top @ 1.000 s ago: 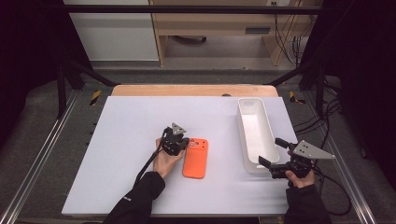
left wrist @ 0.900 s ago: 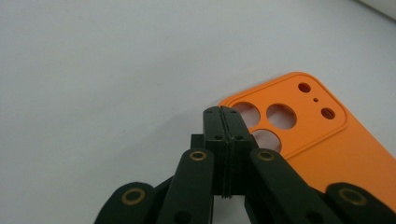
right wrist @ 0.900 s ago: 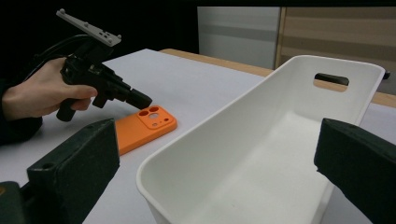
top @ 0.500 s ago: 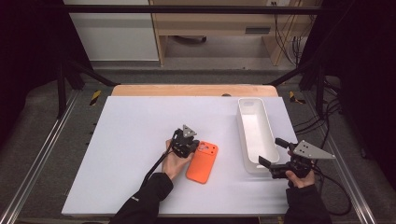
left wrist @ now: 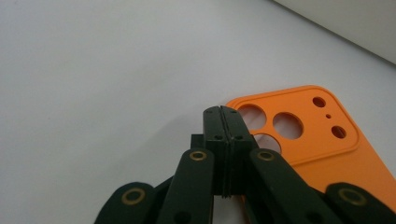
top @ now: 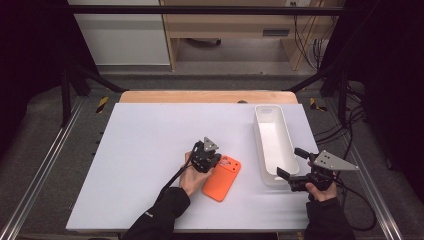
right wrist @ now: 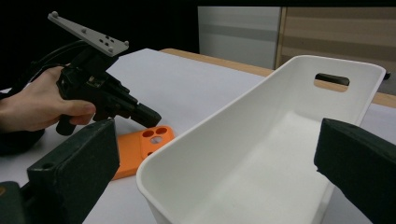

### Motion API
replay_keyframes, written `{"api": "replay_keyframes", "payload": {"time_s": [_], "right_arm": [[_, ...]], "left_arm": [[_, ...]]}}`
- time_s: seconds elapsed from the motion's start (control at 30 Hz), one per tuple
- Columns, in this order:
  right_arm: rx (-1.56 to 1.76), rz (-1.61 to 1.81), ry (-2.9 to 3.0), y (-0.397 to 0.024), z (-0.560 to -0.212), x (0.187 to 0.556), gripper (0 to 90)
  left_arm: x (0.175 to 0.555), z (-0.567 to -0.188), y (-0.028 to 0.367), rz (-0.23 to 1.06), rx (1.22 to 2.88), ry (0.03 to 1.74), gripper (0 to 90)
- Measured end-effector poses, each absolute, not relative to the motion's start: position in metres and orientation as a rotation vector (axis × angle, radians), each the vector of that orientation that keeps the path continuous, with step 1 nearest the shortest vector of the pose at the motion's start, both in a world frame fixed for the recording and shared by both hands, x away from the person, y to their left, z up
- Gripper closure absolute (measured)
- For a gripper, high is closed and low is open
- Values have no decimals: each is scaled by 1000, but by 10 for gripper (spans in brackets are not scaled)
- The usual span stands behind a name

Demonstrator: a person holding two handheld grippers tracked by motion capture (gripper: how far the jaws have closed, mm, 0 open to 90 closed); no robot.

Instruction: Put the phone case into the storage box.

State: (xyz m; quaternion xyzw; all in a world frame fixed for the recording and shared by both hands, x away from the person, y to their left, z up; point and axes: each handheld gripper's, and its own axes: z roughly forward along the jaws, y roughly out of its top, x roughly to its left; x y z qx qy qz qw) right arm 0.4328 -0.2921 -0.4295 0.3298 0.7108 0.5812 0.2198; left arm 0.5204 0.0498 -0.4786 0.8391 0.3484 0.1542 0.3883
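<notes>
1. The left gripper (left wrist: 223, 112) is keeping its two black fingers (left wrist: 215, 135) clenched flat against each other with nothing between them; the left gripper view is showing their tips lying over the camera-hole end of the flat orange phone case (left wrist: 327, 149), though whether they are touching it is not clear.
2. The high view is showing that same left gripper (top: 209, 159) held in the person's left hand (top: 192, 175), at the near left edge of the orange phone case (top: 222, 178), which is lying flat and slightly slanted on the white tabletop (top: 145, 145).
3. The right gripper (right wrist: 210, 182) is holding its fingers (right wrist: 79, 158) released and wide apart, one on each side of the near end of the long white plastic bin (right wrist: 280, 140), not pressing on it.
4. The right gripper view is revealing the bin's handle slot at its far end, and the case lying just beside the bin's left wall.
5. The high view is placing the bin (top: 272, 142) upright near the tabletop's right edge, with the right gripper (top: 295, 170) at its near end.
</notes>
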Motion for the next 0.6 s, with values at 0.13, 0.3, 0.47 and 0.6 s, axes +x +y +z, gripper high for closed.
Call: {"api": "replay_keyframes", "payload": {"time_s": [0.13, 0.3, 0.47, 0.6], "right_arm": [[912, 1602, 1966, -292, -430, 433, 4], [912, 1603, 1966, -292, -430, 433, 4], [909, 1604, 1961, -293, -429, 433, 4], [911, 1604, 1959, -293, -429, 432, 4]], "left_arm": [[519, -479, 46, 382, 2138, 866, 899], [519, -476, 49, 368, 2133, 860, 892], [515, -461, 57, 379, 2097, 831, 852], [507, -445, 67, 385, 2064, 791, 789]]}}
